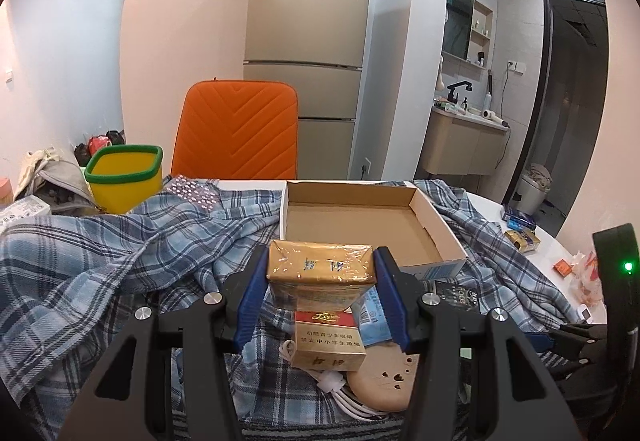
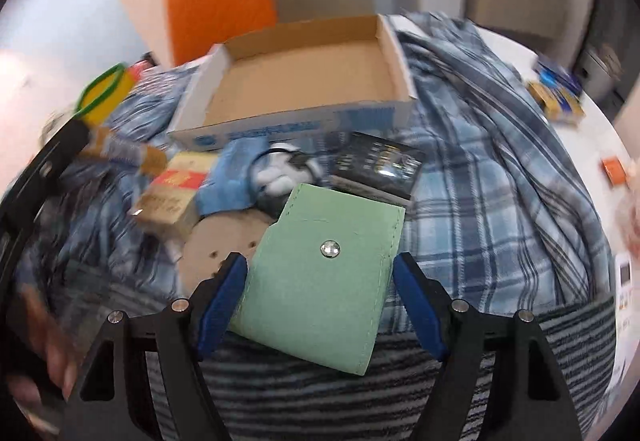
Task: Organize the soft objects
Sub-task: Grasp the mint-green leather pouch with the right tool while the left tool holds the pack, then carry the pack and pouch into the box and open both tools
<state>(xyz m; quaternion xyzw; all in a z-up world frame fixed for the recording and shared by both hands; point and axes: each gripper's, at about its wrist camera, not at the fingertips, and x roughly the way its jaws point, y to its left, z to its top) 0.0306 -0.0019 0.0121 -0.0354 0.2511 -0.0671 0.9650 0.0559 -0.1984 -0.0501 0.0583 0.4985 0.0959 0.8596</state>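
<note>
1. Nearest the right wrist camera, the right claw (image 2: 320, 301) pinches a green snap pouch (image 2: 320, 277) above the plaid cloth (image 2: 480, 201).
2. In the left view, the left claw (image 1: 322, 283) clamps a gold cellophane-wrapped pack (image 1: 321, 267), lifted over the clutter.
3. Farther back, the empty cardboard tray (image 1: 436, 229) waits; the step appears to be carrying, and next each claw needs lowering inside, then spreading.

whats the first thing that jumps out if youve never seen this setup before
Each gripper holds something: the left gripper clamps a gold cellophane-wrapped pack, and the right gripper has a green snap pouch between its fingers. Just beyond them an empty cardboard box sits open on a rumpled blue plaid cloth, with a bright orange chair back behind it.
</note>
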